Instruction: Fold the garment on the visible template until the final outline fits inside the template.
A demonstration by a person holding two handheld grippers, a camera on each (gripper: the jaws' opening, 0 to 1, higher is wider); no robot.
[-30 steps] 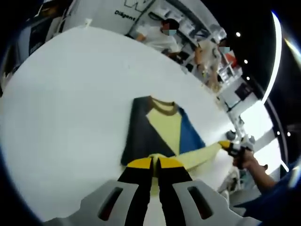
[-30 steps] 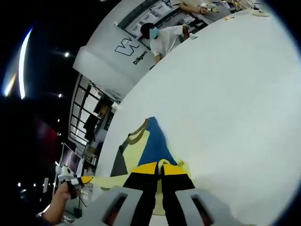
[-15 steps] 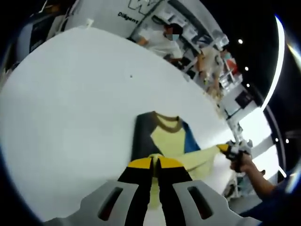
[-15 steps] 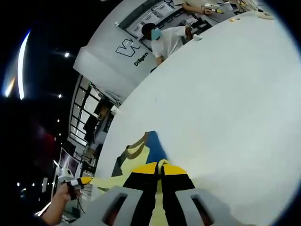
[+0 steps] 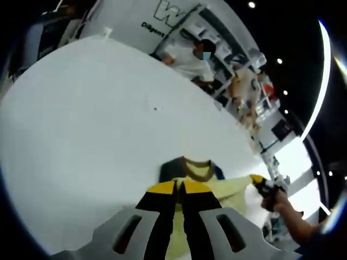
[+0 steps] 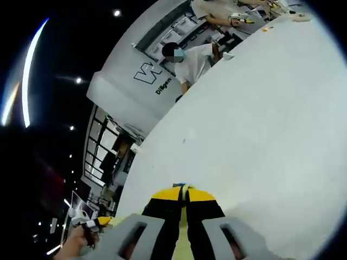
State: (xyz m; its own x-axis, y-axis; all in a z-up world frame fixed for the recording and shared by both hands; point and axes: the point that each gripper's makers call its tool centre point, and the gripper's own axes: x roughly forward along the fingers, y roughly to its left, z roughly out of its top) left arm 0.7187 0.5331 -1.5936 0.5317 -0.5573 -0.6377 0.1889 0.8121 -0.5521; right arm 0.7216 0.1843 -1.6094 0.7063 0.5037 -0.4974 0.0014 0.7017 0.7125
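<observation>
"Why were both grippers so low over the white table (image 5: 81, 124)?"

"Each had its jaws closed on yellow cloth. The left gripper (image 5: 179, 187) pinched the garment (image 5: 200, 174) near its brown collar, with the dark and blue panels just showing behind the tips. The right gripper (image 6: 185, 192) pinched a pale yellow edge (little else of the shirt showed there)."

"And two grips because?"

"Probably to carry one edge flat over the body for a fold."

"The template?"

"I couldn't make it out."

Both views look low along closed jaws across the white table (image 5: 81, 124), sharing the garment (image 5: 198, 172) and the person (image 6: 190, 54) at 12 o'clock.
</observation>
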